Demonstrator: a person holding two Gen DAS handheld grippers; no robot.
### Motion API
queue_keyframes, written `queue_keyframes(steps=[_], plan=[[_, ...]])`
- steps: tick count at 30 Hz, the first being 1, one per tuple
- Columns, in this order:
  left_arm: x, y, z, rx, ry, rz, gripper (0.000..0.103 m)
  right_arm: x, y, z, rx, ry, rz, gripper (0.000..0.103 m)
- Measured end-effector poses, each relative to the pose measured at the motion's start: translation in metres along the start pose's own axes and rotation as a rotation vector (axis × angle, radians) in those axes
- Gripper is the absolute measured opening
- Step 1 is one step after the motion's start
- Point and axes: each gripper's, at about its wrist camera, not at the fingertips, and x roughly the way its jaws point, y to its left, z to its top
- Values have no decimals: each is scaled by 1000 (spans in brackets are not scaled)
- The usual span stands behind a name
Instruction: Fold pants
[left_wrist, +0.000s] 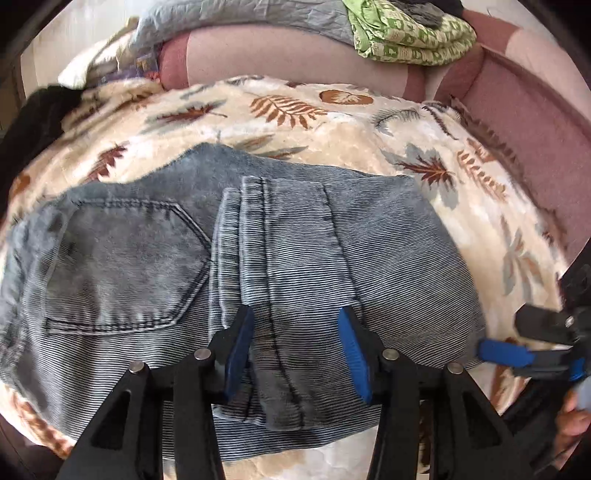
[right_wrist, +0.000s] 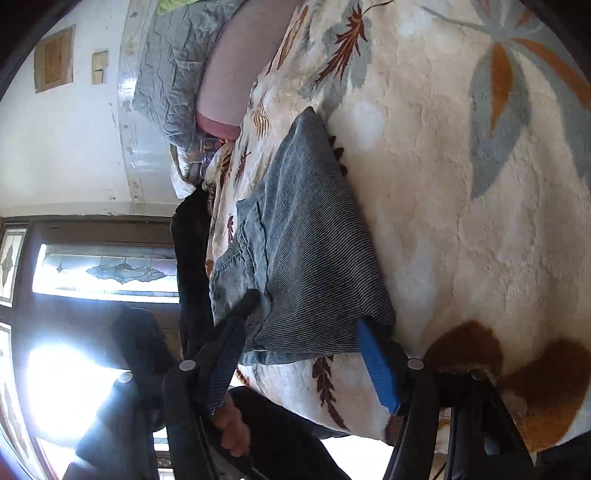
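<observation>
Grey-blue jeans (left_wrist: 122, 258) lie folded on a cream blanket (left_wrist: 332, 122) with a leaf print, back pocket up at the left. A leg is folded over the middle. My left gripper (left_wrist: 295, 325) is open above that leg, one blue pad on each side of its seam, neither pressing. My right gripper (left_wrist: 502, 336) is at the jeans' right edge. In the right wrist view, rolled sideways, the right gripper (right_wrist: 306, 332) is open with the jeans' (right_wrist: 306, 240) folded corner between its fingers. One finger is over the denim. The blue pad (right_wrist: 376, 369) rests by the blanket (right_wrist: 424, 184).
A mauve sofa back (left_wrist: 288, 51) curves behind the blanket, bearing a grey cloth (left_wrist: 240, 18) and a green patterned cloth (left_wrist: 410, 33). A black garment (left_wrist: 33, 122) lies at the blanket's left. A person's hand (right_wrist: 229, 424) holds the left gripper below a bright window (right_wrist: 103, 269).
</observation>
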Motion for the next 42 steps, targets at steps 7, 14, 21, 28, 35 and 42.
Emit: queue_keyframes(steps=[7,14,21,28,35,42], plan=[[-7,-6,-9,35,27,-47,61,-1,-1,5,-14,45,-38,68],[1,-6,-13,46,-8,-39,63,-16,51,47,-117,9,-13,69],[-4,-6,-14,42,-27,-53,63,53,28,119,-30,114,-134,72],[-4,-6,-14,43,-46,-71,65,53,60,130,-112,59,-90,72],[-4,-3,-12,28,-59,-102,66,54,52,133,-103,24,-90,75],[-15,6,-10,-43,-76,-134,66,19,37,42,-87,66,-17,78]])
